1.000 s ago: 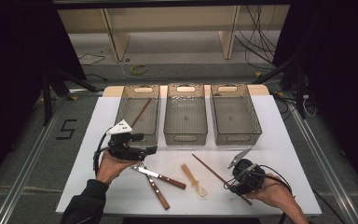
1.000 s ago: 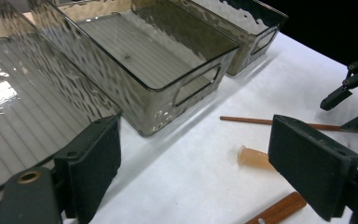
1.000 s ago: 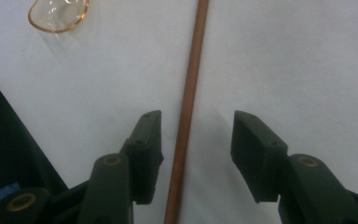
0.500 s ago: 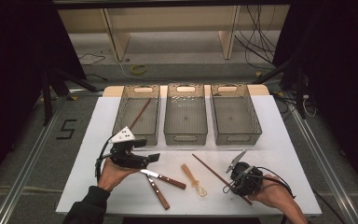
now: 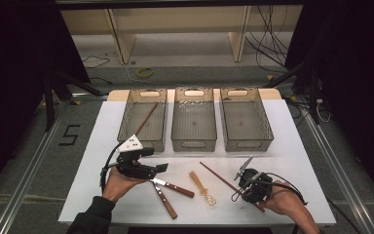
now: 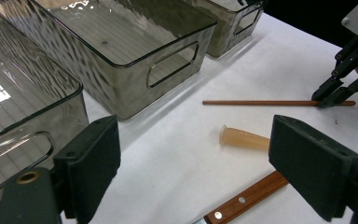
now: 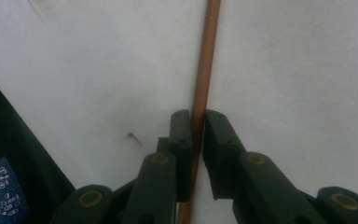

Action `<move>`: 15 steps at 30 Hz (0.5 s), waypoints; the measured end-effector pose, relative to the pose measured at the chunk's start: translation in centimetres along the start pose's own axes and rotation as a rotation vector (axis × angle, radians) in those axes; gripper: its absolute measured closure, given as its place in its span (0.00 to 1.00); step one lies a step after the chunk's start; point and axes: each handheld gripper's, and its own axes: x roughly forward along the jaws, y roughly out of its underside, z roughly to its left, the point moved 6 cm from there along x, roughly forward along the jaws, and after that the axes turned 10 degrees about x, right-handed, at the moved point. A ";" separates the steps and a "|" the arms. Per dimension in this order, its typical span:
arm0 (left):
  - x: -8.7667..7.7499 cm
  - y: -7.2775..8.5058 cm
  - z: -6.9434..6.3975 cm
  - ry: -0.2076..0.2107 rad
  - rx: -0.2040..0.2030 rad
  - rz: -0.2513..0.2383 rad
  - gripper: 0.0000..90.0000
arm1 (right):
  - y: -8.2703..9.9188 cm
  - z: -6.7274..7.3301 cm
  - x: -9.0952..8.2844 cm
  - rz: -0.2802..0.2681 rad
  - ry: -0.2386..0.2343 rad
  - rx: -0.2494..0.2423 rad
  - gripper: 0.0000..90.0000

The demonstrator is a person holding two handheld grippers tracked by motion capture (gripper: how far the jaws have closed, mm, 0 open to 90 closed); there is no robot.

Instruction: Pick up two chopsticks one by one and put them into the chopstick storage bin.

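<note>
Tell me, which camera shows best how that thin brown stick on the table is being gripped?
The right gripper view: the chopstick runs straight between the two black jaws, pinched at close range. The high view shows it whole but small, slanting toward the right gripper. The left gripper view shows it lying flat, its far end at that gripper.

1. The left gripper (image 6: 193, 172) holds its two black jaws wide apart, with nothing between them but the white table (image 6: 168, 154).
2. Clear smoky bins stand beyond: one bin (image 6: 23, 107) at the left edge, a middle bin (image 6: 135, 56) and a far bin (image 6: 233, 18).
3. A thin wooden stick (image 6: 270, 102) lies on the table.
4. The other gripper (image 6: 345, 79) touches the stick's far end at the upper right.
5. An amber translucent handle (image 6: 244, 138) lies nearer, just beside the right jaw.
6. A riveted wooden knife handle (image 6: 247, 199) lies at the bottom.
</note>
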 end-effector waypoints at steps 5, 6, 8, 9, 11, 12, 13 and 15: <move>0.0 0.0 -0.1 0.001 0.008 0.002 0.18 | -0.2 0.0 0.1 0.026 0.002 0.000 0.94; 0.1 0.0 -0.1 0.001 0.006 0.001 0.18 | -0.2 0.0 0.0 0.027 0.002 0.001 0.94; 0.1 0.0 -0.2 0.002 0.006 0.002 0.18 | -0.2 -0.1 0.0 0.029 0.009 -0.018 0.94; 0.2 0.0 -0.2 0.003 0.006 0.003 0.18 | -0.2 0.0 0.0 0.029 0.010 -0.013 0.94; 0.2 0.0 -0.2 0.008 0.013 0.009 0.18 | -0.2 -0.1 0.0 0.023 0.005 -0.033 0.94; 0.2 0.0 -0.3 0.010 0.015 0.009 0.18 | -0.2 -0.1 -0.1 0.020 0.001 -0.023 0.94; 0.3 0.0 -0.3 0.011 0.012 0.010 0.18 | -0.2 -0.2 -0.1 0.017 0.002 -0.020 0.94; 0.4 0.0 -0.4 0.013 0.014 0.008 0.18 | -0.2 -0.4 -0.5 -0.003 -0.001 -0.018 0.94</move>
